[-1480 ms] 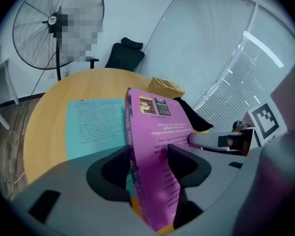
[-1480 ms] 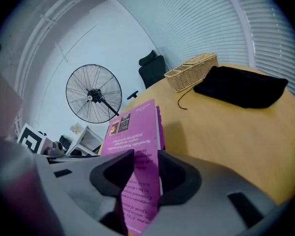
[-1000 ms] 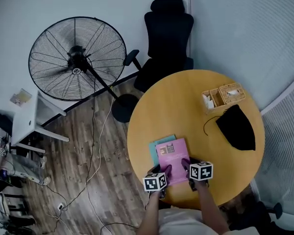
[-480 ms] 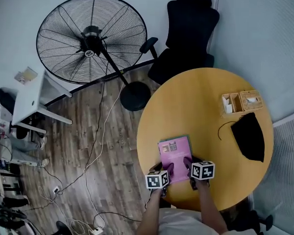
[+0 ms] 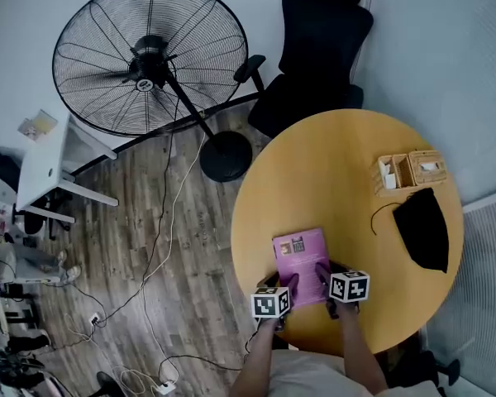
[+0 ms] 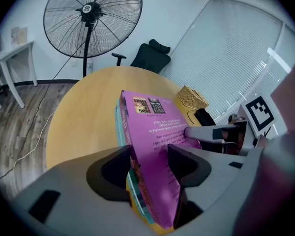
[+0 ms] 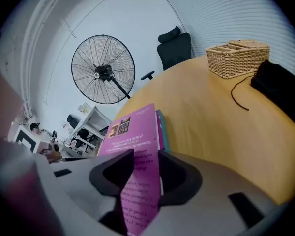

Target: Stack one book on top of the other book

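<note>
Left gripper [image 6: 148, 168], right gripper [image 7: 145, 173], clamped on flat magenta book [image 5: 302, 255] atop teal book [image 7: 161, 124]

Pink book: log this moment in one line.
pink book: over teal book | left tool: gripping it | right tool: gripping it

Head overhead, gripper views low — seemingly sharing book [image 5: 302, 256]

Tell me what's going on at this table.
A person grips the pink book with the left tool and the right tool, each clamped on its near edge. It lies over the teal book on the round table, almost covering it. The stack looks made but not released.
</note>
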Tool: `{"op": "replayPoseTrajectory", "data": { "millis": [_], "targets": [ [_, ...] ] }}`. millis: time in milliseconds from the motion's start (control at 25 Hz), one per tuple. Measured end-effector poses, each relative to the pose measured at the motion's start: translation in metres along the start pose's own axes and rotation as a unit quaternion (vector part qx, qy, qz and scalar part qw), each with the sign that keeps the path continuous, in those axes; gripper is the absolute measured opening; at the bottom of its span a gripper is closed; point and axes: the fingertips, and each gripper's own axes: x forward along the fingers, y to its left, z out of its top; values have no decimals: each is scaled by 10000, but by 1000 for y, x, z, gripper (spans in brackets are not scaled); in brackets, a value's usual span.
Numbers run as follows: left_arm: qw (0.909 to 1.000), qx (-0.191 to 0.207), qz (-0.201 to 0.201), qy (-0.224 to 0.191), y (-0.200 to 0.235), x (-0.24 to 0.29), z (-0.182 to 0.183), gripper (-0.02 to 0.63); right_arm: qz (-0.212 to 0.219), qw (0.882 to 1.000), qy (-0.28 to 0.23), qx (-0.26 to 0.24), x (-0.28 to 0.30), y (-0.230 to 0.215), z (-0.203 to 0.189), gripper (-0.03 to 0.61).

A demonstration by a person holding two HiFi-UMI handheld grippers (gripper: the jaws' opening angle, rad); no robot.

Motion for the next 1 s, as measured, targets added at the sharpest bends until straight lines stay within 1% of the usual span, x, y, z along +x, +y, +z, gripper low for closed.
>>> {"op": "replayPoseTrajectory", "data": {
  "millis": [240, 440, 640, 760, 880, 1000],
  "targets": [
    [10000, 36, 26, 33, 0, -2, -4, 256, 14, 10000, 24, -42, 0, 1, -2, 166],
    [9999, -23, 25, -102, 0, 0, -4, 256, -53, 9999, -43, -111, 1, -1, 0, 169],
    [9994, 8, 66, -344, 2, -11, 6, 259, -66, 9997, -204, -87, -3, 1, 5, 182],
    [9986, 20, 171, -510, 6, -24, 11, 259, -52, 9995, -250, -175, -11, 4, 4, 204],
    [9972, 9, 268, -698, 8, -35, 12, 259, -30, 9989, -377, -259, -21, 3, 6, 202],
    [9959, 91, 314, -842, 7, -47, 8, 259, -5, 9975, -521, -476, -30, 5, 5, 202]
  ]
}}
